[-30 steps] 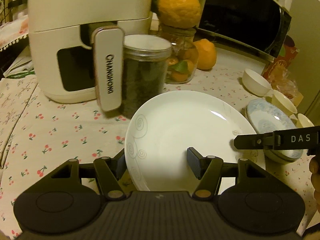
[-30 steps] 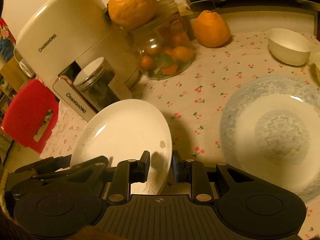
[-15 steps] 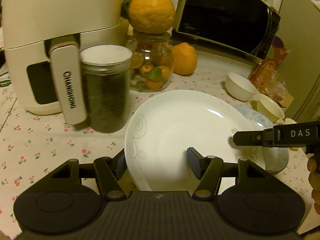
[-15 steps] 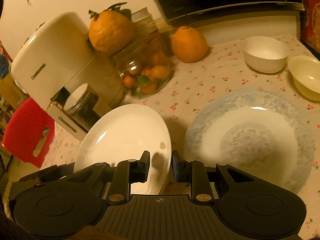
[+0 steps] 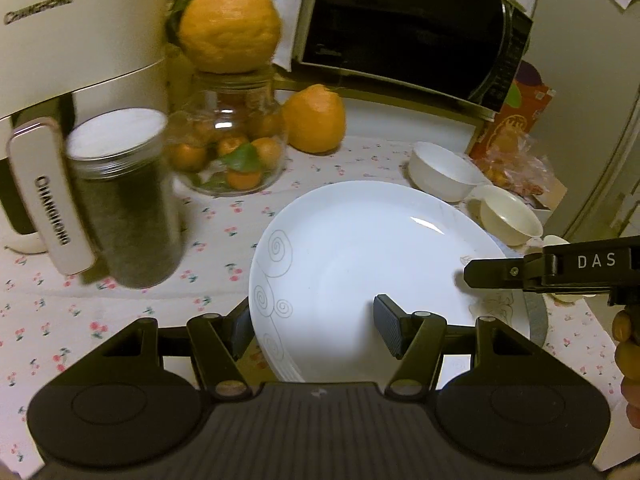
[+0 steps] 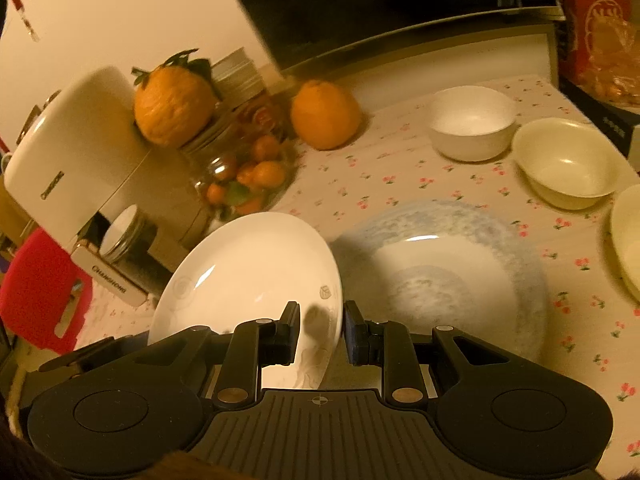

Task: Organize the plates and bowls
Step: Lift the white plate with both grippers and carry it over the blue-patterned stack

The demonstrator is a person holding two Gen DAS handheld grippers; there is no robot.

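A white plate (image 5: 372, 264) with grey swirl marks is held off the table, tilted, between the two grippers. The left gripper (image 5: 316, 330) is spread wide, and the plate's near rim sits between its fingers; whether both pads actually press the rim cannot be told from this view. The right gripper (image 6: 322, 334) is closed to a narrow gap with the plate's edge (image 6: 256, 280) passing between its fingers, so it appears to be pinching the rim, though contact on the outer finger is not clearly shown. In the left wrist view the right gripper's arm is seen reaching onto the plate's far right edge.

Just beside and below the lifted plate, a blue-patterned plate (image 6: 444, 280) lies flat on the cherry-print tablecloth (image 6: 400, 168). Behind it, a white bowl (image 6: 472, 122) and a cream bowl (image 6: 568, 162) stand separately, close together but not nested, and part of a third cream dish (image 6: 628, 240) shows at the right margin.

The task is judged to be at an early stage: one plate is in transit, probably to be stacked on the blue-patterned plate, nothing is seen stacked, and the bowls remain to be gathered
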